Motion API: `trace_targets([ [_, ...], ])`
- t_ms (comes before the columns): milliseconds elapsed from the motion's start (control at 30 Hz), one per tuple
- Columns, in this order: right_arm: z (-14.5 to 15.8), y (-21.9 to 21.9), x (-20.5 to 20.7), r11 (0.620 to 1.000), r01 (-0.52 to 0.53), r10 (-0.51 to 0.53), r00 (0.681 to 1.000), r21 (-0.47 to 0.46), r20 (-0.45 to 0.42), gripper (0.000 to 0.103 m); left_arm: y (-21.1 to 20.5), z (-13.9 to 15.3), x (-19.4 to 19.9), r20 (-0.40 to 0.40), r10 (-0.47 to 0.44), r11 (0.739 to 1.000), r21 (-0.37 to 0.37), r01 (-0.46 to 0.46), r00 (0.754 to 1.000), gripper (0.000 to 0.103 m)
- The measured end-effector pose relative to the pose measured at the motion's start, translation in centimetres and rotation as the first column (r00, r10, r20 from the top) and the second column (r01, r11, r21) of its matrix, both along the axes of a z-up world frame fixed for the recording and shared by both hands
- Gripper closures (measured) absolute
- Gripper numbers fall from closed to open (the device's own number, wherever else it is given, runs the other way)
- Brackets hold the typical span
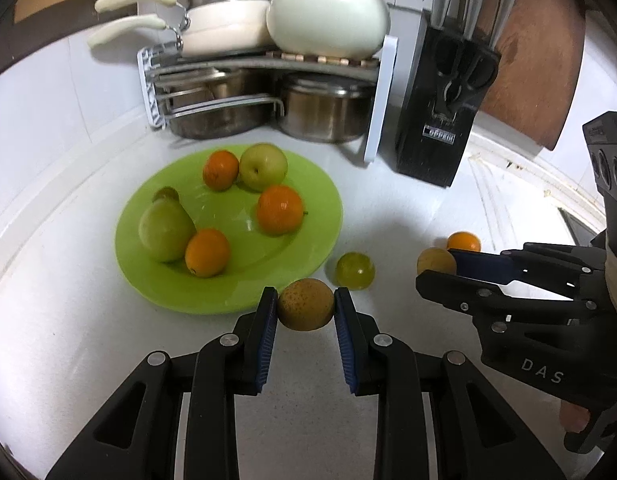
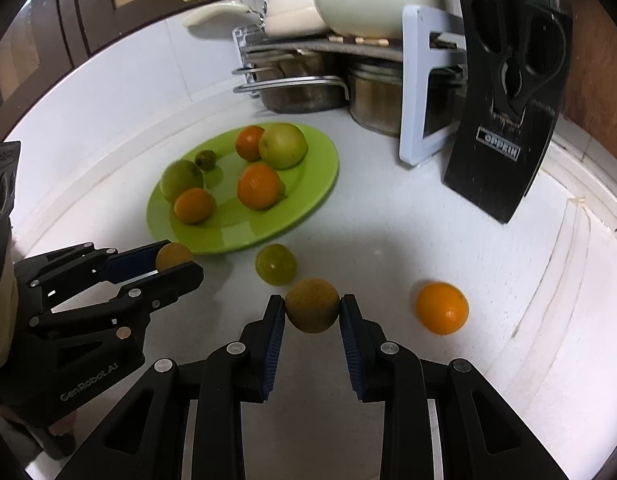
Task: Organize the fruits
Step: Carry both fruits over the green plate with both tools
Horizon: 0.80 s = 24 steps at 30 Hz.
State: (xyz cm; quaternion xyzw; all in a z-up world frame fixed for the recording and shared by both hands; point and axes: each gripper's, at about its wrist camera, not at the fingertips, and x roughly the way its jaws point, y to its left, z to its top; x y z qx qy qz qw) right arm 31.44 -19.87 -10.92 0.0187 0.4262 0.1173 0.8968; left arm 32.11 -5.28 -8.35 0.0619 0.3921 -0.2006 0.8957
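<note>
The left gripper (image 1: 305, 312) pinches a brownish round fruit (image 1: 305, 309) between its blue pads, just off the green plate's (image 1: 320, 196) near rim. The right gripper (image 2: 312, 312) pinches a second brownish fruit (image 2: 312, 311) the same way. From the right wrist view, a green round fruit (image 2: 275, 264) lies at eleven o'clock, a loose orange (image 2: 442, 308) at three o'clock, both on the white counter (image 2: 388, 220). The plate, at eleven o'clock, carries oranges and green fruit.

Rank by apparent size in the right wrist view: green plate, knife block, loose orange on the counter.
1. green plate
2. knife block, roughly similar to the plate; lens distortion makes this unsure
3. loose orange, clearly smallest
</note>
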Motion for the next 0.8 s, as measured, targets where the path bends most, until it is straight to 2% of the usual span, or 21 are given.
trace_targets([
  [367, 3.1, 1.1, 0.6, 0.999, -0.048, 0.048, 0.995, 0.006, 0.082, 0.073, 0.9, 3.0, 0.4, 0.086, 0.01, 1.0, -0.006, -0.01, 0.996, 0.074],
  [800, 5.4, 4.3, 6.1, 0.991, -0.132, 0.133, 0.983, -0.015, 0.125, 0.073, 3.1, 4.6, 4.6, 0.14, 0.053, 0.998, 0.014, -0.055, 0.989, 0.074],
])
